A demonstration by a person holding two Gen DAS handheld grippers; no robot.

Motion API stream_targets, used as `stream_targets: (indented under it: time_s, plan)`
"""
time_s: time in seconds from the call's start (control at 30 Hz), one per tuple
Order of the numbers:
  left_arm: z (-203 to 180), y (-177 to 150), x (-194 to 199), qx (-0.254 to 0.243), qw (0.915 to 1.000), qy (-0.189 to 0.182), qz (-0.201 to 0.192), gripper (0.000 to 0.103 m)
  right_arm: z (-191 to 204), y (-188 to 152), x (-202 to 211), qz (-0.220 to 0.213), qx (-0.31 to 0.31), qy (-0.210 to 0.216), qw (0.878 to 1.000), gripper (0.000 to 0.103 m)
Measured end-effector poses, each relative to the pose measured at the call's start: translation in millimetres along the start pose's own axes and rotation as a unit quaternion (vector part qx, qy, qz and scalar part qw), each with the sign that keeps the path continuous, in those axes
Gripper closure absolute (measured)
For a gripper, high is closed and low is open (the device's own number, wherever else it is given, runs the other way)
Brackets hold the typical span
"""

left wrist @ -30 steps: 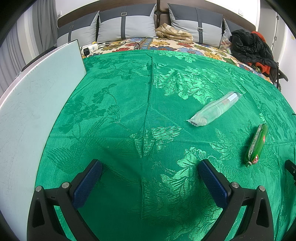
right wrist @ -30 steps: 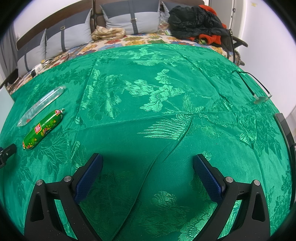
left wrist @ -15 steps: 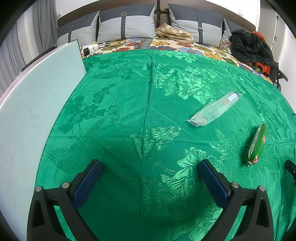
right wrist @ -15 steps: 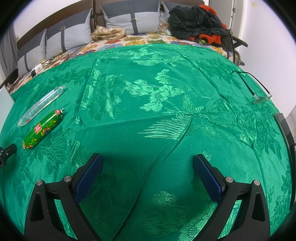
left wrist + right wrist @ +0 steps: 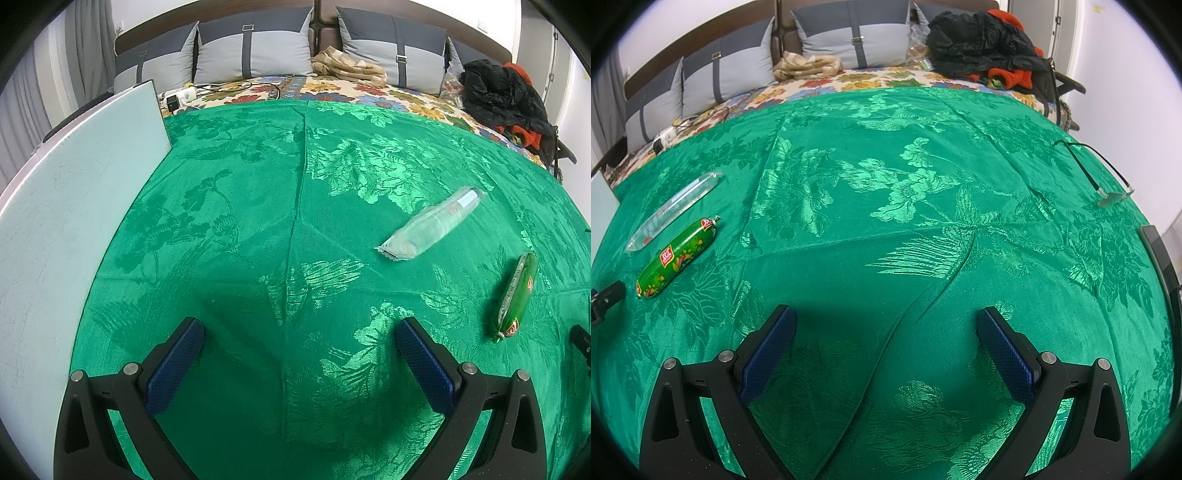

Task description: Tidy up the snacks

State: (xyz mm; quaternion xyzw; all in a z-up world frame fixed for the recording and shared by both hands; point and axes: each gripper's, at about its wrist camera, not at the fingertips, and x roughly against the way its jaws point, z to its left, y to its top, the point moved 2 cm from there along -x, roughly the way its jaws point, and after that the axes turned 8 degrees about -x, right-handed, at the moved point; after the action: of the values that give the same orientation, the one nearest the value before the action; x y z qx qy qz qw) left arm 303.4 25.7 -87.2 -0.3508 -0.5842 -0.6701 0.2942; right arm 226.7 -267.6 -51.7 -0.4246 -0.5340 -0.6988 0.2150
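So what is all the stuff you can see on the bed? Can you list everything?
Green cloth: one, shiny green with flower pattern, spread over the bed.
Green sausage snack: one, green wrapper with red label, lying on the cloth.
Clear packet: one, see-through, lying on the cloth beside the sausage, apart from it.
Glasses: one pair, thin dark frame, on the cloth's far right side.
Pale board: one, light blue-grey, along the left edge.
Pillows: several, grey, at the headboard.
Dark jacket: one, black, on red-orange clothes near the pillows.
Beige cloth: one, folded, between pillows.
Left gripper: black with blue pads, open, empty.
Right gripper: same, open, empty.
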Motion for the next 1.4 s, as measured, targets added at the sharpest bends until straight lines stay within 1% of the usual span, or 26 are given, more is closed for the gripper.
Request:
stream_targets:
  time_s: [0.27,0.33,0.37,0.5,0.63,0.7,0.8,0.87,0.93,0.97,1.03,1.07,1.1,1.17,1.23,1.3,1.33,1.4]
  plan:
    - [-0.1,-0.3,0.3,0.000,1.0000,0.000,0.000,0.000,0.0,1.4,-0.6,0.001,-0.002,0.000,1.000,0.002]
    - [-0.2,0.0,0.0,0.000,1.0000,0.000,0.000,0.000,-1.1,0.7,0.9,0.009,0.002,0.003,1.000,0.003]
    - [-0.1,-0.2,0.1,0.000,1.0000,0.000,0.000,0.000,-1.0,-0.6,2.9,0.022,0.011,0.008,1.000,0.003]
    - [-0.1,-0.4,-0.2,0.001,1.0000,0.001,0.000,0.000,0.9,-10.7,21.1,0.065,0.017,0.050,0.996,0.004]
    - [-0.8,-1.7,0.5,-0.004,1.0000,-0.003,0.000,0.000,15.7,-12.8,43.4,0.054,0.002,0.091,0.994,0.004]
    - [-1.5,-6.1,3.7,-0.018,0.9997,-0.013,0.007,0.000,29.1,-9.6,45.9,0.065,-0.016,0.109,0.992,0.004]
    - [1.5,-20.0,14.8,-0.033,0.9985,-0.027,0.035,0.000,53.7,-1.1,41.3,0.095,-0.061,0.140,0.984,0.005]
    - [3.1,-38.8,28.7,-0.042,0.9975,-0.034,0.045,0.000,71.0,6.8,32.9,0.105,-0.093,0.155,0.978,0.005]
    - [5.8,-60.7,43.7,-0.048,0.9975,-0.037,0.037,0.000,91.5,14.0,17.4,0.118,-0.117,0.148,0.975,0.006]
    - [6.5,-66.5,47.7,-0.052,0.9973,-0.039,0.035,0.000,98.6,15.8,11.7,0.124,-0.124,0.142,0.974,0.007]
    - [7.1,-75.0,54.1,-0.069,0.9951,-0.052,0.047,0.000,116.5,15.9,1.0,0.137,-0.132,0.123,0.974,0.007]
    - [8.2,-76.1,55.4,-0.074,0.9942,-0.055,0.054,0.000,121.7,15.9,-1.9,0.138,-0.131,0.119,0.975,0.006]
    - [9.7,-76.7,56.8,-0.077,0.9933,-0.059,0.063,0.000,126.9,15.1,-1.9,0.131,-0.122,0.110,0.978,0.006]
    - [15.6,-73.9,59.5,-0.073,0.9924,-0.069,0.071,0.000,141.0,12.8,-3.1,0.119,-0.082,0.096,0.985,0.012]
    - [22.3,-63.4,64.3,-0.058,0.9933,-0.079,0.062,0.000,149.3,11.5,-1.5,0.103,-0.034,0.082,0.991,0.059]
    - [29.1,-41.0,70.3,-0.041,0.9936,-0.097,0.041,0.000,153.2,9.2,-0.9,0.097,0.016,0.087,0.991,0.076]
    - [30.2,-30.7,71.7,-0.037,0.9933,-0.104,0.035,0.000,152.0,9.8,-1.6,0.096,0.028,0.091,0.991,0.079]
    - [25.9,3.4,69.4,-0.038,0.9921,-0.117,0.022,0.000,142.7,7.6,1.5,0.100,0.049,0.109,0.988,0.079]
